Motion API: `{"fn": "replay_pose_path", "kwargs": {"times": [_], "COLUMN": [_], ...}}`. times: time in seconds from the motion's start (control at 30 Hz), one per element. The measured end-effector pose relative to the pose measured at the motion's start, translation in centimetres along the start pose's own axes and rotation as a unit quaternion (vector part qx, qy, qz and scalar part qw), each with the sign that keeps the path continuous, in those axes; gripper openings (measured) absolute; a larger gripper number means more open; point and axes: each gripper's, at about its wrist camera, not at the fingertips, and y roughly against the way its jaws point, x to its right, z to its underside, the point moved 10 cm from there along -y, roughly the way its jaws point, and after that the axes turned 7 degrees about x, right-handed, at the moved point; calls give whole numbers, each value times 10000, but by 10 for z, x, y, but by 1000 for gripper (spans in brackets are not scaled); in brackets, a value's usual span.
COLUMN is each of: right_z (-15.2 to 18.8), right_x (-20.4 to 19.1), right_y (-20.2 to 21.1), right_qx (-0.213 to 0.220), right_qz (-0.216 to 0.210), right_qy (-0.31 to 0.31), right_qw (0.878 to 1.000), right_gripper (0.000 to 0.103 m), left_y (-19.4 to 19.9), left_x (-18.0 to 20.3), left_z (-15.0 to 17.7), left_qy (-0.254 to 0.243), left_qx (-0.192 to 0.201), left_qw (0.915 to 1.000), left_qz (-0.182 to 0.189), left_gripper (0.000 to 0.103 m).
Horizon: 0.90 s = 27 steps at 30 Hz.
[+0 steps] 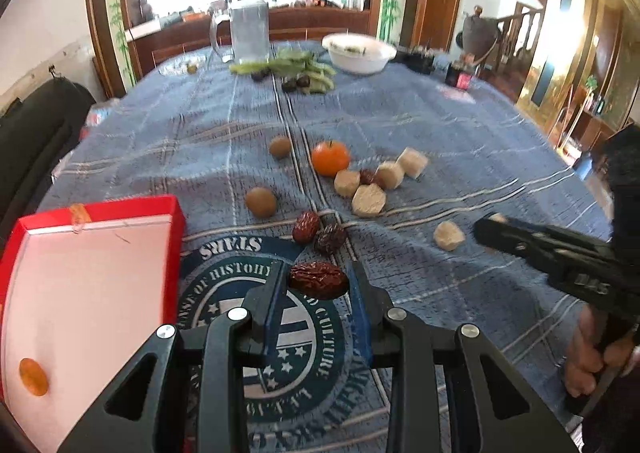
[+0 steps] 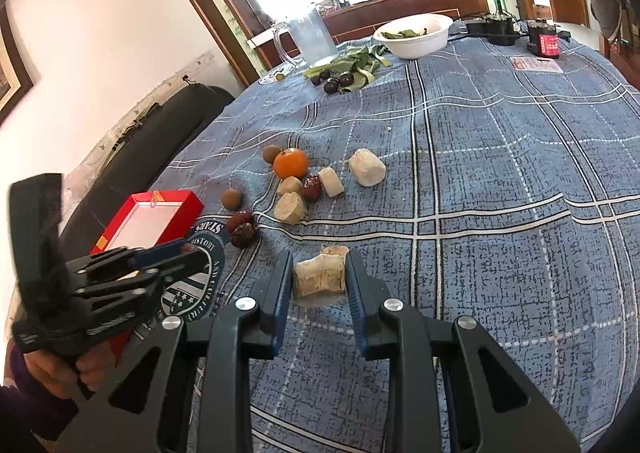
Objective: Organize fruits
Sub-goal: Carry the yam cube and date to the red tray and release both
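The left gripper (image 1: pixel 318 281) has its jaws clenched on a wrinkled red date (image 1: pixel 319 280), low in the centre of the left wrist view, just right of the red box (image 1: pixel 120 209) (one small orange fruit (image 1: pixel 34 377) lies inside it). The right gripper (image 2: pixel 318 277) grasps a pale cut chunk (image 2: pixel 319 277) low in the centre of its own view. Above, mid-frame on the blue plaid table (image 2: pixel 500 253), lie a tangerine (image 2: pixel 291 162), two more dates (image 2: pixel 242 229) and other pale chunks.

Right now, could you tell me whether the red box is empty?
Not empty. The open red box holds one small orange piece on its pale floor; nothing else shows inside.
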Motion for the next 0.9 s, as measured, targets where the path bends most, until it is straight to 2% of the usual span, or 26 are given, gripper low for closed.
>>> {"fn": "replay_pose_path", "kwargs": {"times": [0.23,0.37,0.57,0.8,0.9], "right_z": [-1,-3,1,5,12], "right_x": [6,-10,-87,-183,-210], "right_y": [-1,-3,-28,-51,-58], "right_qx": [14,83,-137,-294,-350], "right_qz": [102,138,-461,-1135,-1305], "right_qy": [-154,10,408,987,1172], "right_qw": [9998,9999,9980,9882,9839], "right_gripper": [28,29,29,29,29], "left_y": [42,64,80,82,82], "left_x": [-22,-47,-94,-140,-151], "left_z": [-13,-16,-9,13,22], "left_qy": [136,268,639,1059,1157], "left_qx": [491,738,855,759,713], "left_qw": [9986,9963,9917,9862,9845], "left_qz": [-139,-356,-711,-1018,-1111], "left_gripper": [30,30,30,30,30]}}
